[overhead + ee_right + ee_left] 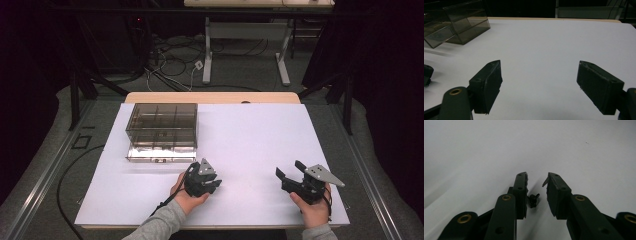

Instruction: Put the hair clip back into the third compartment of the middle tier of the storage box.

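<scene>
A small black wing-shaped part (pixel 533 200) lies on the white table (pixel 250 140), low between the jaws of the left gripper (pixel 537 178), which stand narrowly apart around it without visibly touching it; the smoky drawer box (pixel 162 131) sits just beyond that gripper. The right gripper (pixel 539 75) is spread wide over bare table, well apart from the part.
</scene>
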